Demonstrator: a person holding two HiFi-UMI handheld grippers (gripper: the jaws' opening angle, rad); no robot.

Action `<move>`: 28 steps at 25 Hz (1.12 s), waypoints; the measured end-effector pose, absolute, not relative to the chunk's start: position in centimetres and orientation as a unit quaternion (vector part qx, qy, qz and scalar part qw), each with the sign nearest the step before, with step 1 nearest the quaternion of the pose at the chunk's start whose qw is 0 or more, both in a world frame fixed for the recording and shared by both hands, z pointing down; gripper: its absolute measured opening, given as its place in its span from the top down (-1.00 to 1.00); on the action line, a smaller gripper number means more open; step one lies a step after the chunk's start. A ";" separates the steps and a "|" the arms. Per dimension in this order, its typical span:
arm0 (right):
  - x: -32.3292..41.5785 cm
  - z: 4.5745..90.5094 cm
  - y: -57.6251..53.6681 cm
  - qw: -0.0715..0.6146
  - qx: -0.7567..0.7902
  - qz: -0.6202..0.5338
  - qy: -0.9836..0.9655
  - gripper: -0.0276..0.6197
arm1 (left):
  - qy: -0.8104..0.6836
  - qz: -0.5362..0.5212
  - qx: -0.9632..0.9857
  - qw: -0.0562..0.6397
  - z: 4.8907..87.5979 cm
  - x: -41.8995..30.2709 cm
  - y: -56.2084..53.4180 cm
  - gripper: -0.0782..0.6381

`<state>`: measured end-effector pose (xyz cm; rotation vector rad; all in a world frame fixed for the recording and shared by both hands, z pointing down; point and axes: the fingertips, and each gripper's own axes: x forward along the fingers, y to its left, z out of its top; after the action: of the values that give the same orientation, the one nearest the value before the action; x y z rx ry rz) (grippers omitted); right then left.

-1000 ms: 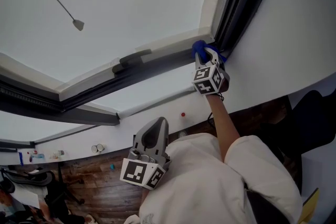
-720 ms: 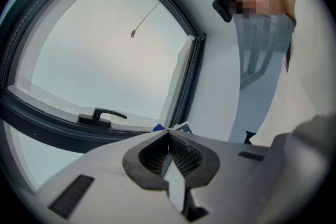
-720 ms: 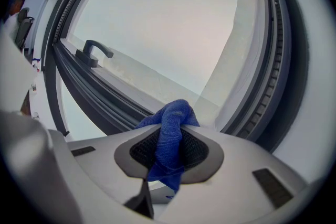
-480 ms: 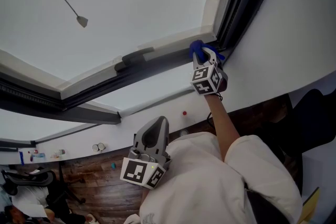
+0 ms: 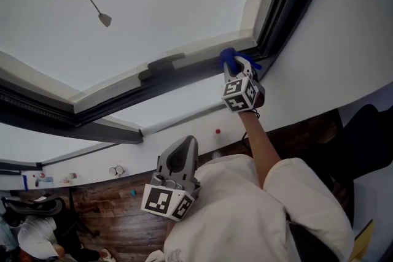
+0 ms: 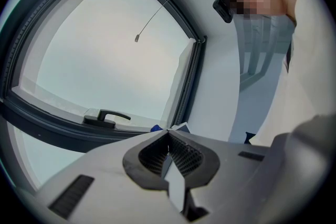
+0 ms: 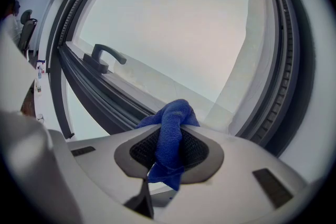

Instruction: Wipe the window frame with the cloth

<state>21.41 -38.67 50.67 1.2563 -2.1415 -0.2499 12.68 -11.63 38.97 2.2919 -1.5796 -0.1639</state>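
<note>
**While the cloth (image 5: 229, 58) meets the window frame (image 5: 184, 78)**

Where the frame's lower rail runs right of the handle (image 5: 163, 64) toward the corner, the right gripper (image 5: 236, 63) holds the blue cloth against it. Its 2 jaws are clenched on the cloth: the bunched end pokes out past the tips, and a tail hangs back between them. Well below the handle, the left gripper (image 5: 182, 147) points up toward the window, its 2 jaws closed together with nothing between them.
</note>
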 end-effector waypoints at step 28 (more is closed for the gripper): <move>17.8 50.7 -37.0 0.325 0.467 -0.099 -0.816 0.66 | -0.557 -0.067 0.809 0.176 38.7 9.7 -10.0 0.76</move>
<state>17.83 -36.98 50.75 1.2246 -2.1396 -0.2594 9.67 -10.04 38.69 2.2907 -1.5767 -0.1892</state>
